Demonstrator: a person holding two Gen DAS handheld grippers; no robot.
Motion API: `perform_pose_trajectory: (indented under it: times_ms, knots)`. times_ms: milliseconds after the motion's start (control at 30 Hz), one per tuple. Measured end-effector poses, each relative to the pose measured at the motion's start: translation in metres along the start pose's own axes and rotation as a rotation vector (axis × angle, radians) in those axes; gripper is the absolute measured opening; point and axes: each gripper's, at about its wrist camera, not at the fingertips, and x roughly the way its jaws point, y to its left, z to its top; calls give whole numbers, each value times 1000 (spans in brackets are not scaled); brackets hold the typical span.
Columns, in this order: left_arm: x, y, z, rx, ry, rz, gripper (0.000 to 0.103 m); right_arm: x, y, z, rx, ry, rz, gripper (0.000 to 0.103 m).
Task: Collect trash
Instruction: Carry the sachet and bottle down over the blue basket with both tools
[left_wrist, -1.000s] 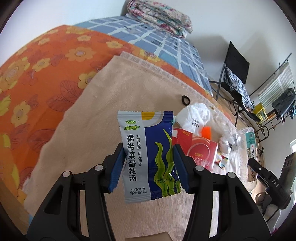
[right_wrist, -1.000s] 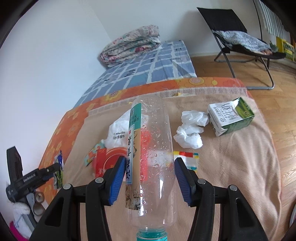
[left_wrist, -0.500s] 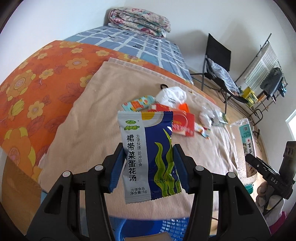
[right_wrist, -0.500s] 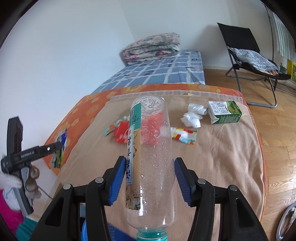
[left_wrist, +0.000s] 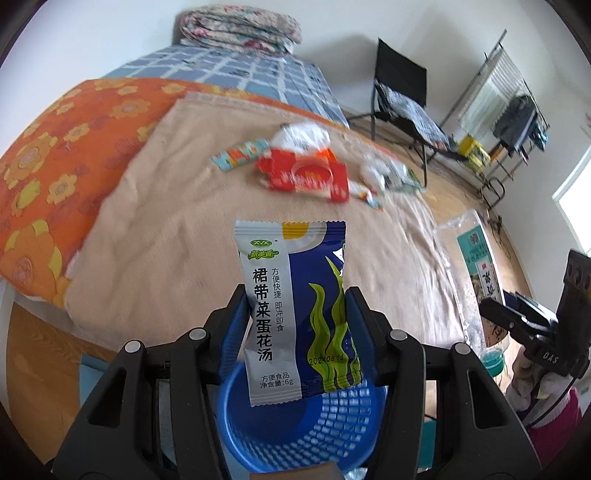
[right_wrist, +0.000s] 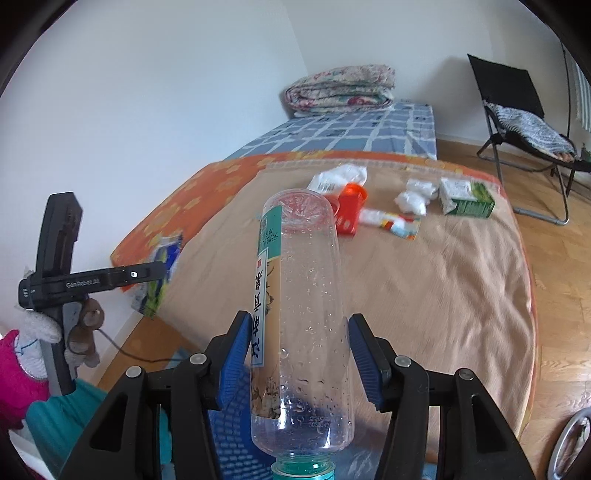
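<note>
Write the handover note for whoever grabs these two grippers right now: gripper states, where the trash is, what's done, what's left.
Left gripper: jaws shut on the soup packet, held above the blue basket.
Right gripper: jaws shut on the clear plastic bottle, cap end toward the camera, with the basket's edge showing below it.
Still on the beige blanket: red packaging, white plastic bag, crumpled tissues, green carton, colourful wrapper.
Done: packet and bottle picked up and brought to the basket.
Left: drop both in, then collect the rest from the blanket.
</note>
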Motion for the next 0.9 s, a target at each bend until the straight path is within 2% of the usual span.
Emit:
perform_pose_trajectory:
  times_ms: [167,367,600,900]
  knots:
    - [7,-6,-29,5,63,-22,53,-1,10,-28,-27,40,0,56]
    - [21,-11,-62,40,142,-12,53,6,20,-51,-43,101,25,56]
    - [37,-17,-102,99,229,5,53,21,29,-67,-67,167,28,56]
    - [52,-9,-130,99,322,19,53,43,41,-87,-107,264,30,56]
